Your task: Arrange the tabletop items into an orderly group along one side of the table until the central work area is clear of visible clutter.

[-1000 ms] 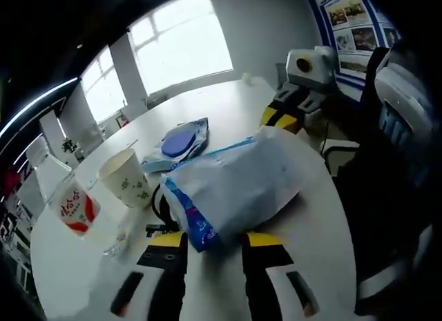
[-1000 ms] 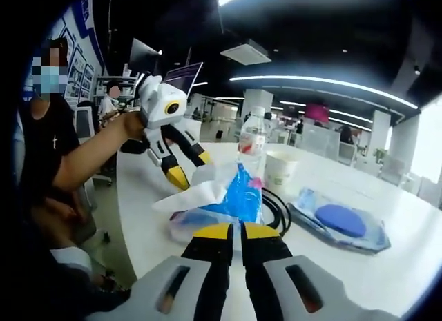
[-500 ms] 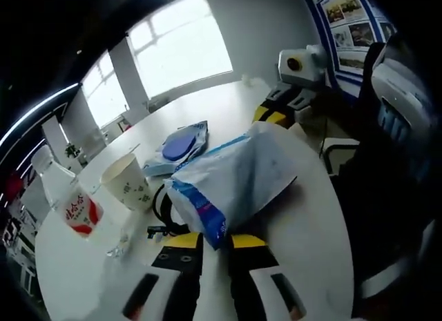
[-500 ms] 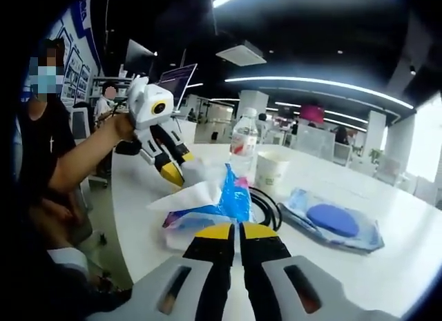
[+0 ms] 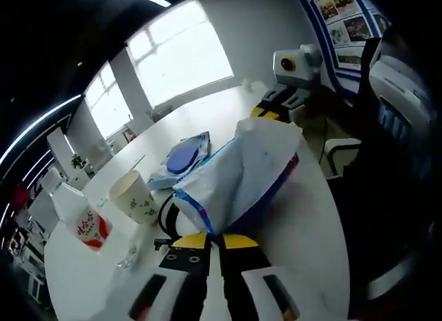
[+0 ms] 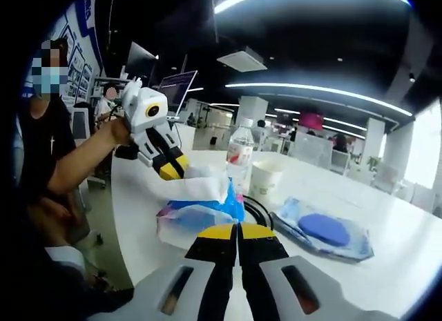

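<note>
My left gripper (image 5: pixel 213 239) and my right gripper (image 6: pixel 237 230) are each clamped on the blue-and-white bag (image 5: pixel 238 176), raised above the white worktop (image 5: pixel 304 224) near the paper cup (image 5: pixel 136 198).

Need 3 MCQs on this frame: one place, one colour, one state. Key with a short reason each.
1. Where is the paper cup?
A. on the table beside the bottle
B. inside the tissue pack
C. on a chair

2. What colour is the disc in the clear pouch?
A. red
B. blue
C. green

3. What is the left hand-held gripper doing?
A. open, away from everything
B. shut on the tissue pack
C. shut on the bottle

Answers: 1 A, cup and bottle stand side by side on the table. 2 B, a blue disc shows through the pouch. 3 B, its jaws pinch the pack's edge.
</note>
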`<control>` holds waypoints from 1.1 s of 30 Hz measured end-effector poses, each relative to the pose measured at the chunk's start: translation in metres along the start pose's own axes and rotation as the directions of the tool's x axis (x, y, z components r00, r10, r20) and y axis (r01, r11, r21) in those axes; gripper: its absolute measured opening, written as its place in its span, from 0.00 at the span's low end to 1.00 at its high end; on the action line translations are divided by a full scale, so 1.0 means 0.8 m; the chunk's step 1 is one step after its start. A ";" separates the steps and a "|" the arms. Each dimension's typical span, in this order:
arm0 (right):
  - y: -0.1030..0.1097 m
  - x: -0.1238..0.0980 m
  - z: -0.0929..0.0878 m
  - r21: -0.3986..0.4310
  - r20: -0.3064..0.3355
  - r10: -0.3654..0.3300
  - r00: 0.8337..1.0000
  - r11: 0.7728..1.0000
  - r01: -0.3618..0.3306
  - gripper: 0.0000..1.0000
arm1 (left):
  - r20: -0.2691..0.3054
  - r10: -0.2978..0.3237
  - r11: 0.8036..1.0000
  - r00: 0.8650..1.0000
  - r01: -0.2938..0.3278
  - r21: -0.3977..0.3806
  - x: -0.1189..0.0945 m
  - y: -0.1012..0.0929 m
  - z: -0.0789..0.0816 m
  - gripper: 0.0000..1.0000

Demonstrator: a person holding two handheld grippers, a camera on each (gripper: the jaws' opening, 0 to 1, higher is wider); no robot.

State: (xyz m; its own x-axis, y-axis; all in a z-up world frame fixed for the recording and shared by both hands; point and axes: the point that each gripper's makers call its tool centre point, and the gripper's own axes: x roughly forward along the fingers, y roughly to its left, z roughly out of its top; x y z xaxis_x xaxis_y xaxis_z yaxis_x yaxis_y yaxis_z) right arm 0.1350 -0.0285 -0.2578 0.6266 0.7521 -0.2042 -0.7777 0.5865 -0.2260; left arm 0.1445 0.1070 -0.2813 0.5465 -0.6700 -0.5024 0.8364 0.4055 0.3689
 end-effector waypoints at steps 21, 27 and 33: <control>-0.025 -0.022 0.008 -0.035 0.020 -0.013 1.000 0.999 0.014 0.00 | 0.006 0.040 0.995 0.999 -0.041 0.093 0.004 -0.010 0.036 0.00; -0.035 -0.031 0.014 -0.047 0.034 -0.024 0.999 0.999 0.026 0.00 | 0.013 0.056 0.992 0.998 -0.058 0.110 0.007 -0.012 0.051 0.00; -0.044 -0.040 0.018 -0.067 0.039 -0.028 0.999 0.997 0.030 0.00 | 0.025 0.062 0.991 0.998 -0.064 0.117 0.010 -0.013 0.065 0.00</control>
State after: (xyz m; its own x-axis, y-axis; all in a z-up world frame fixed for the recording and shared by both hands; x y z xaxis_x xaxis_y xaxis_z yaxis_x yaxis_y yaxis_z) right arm 0.1419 -0.0690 -0.2295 0.6453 0.7470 -0.1603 -0.7534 0.5875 -0.2952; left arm 0.1379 0.0651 -0.2488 0.5957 -0.6589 -0.4593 0.7888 0.3723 0.4890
